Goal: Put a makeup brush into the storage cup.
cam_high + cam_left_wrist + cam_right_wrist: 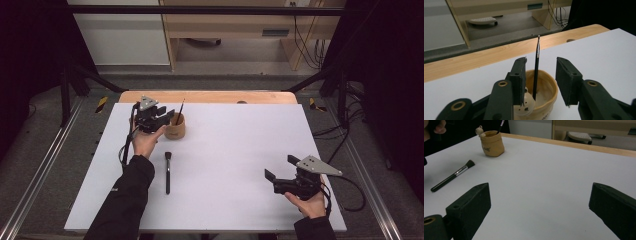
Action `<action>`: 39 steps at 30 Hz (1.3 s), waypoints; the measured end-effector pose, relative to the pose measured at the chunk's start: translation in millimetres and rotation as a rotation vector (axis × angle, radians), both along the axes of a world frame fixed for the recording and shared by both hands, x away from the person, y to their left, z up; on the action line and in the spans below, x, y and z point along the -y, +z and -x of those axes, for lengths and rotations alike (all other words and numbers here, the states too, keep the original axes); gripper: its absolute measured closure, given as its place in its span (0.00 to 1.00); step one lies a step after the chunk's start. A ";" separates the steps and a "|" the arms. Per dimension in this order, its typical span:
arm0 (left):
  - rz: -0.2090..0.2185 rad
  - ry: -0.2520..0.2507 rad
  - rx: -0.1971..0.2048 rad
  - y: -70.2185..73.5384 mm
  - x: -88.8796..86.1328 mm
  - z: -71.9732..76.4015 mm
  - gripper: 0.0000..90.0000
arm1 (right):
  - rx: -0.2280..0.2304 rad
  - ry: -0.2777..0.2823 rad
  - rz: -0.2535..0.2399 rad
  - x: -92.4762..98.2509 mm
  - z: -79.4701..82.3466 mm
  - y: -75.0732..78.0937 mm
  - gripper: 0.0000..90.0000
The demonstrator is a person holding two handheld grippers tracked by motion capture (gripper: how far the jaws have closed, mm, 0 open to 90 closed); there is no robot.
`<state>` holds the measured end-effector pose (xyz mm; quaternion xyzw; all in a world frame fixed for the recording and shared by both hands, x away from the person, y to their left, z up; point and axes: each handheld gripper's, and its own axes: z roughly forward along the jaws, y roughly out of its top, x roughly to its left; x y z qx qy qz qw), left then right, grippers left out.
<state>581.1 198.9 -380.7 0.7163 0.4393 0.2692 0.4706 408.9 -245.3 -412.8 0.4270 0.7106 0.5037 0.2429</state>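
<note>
we hold our left tongs [541, 82] wide around the thin black brush [536, 67] standing in the tan fabric cup [547, 92] near the white desk's [240, 150] far edge; right tongs [539, 207] gape over bare surface.

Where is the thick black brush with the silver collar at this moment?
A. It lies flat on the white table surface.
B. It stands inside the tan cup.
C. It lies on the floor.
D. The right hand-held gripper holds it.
A: the thick brush lies flat on the white table surface, apart from the tan cup.
</note>
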 end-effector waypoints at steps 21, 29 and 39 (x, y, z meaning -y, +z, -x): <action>0.022 -0.063 0.056 18.9 -21.0 50.6 0.42 | 0.009 -0.009 -0.004 3.9 1.2 2.6 0.05; 0.020 -0.078 0.066 18.1 -26.7 70.8 0.33 | 0.013 -0.008 -0.002 5.6 1.8 3.4 0.05; 0.032 -0.089 0.070 10.1 -37.6 98.3 0.27 | 0.017 -0.010 -0.003 7.1 2.6 4.9 0.05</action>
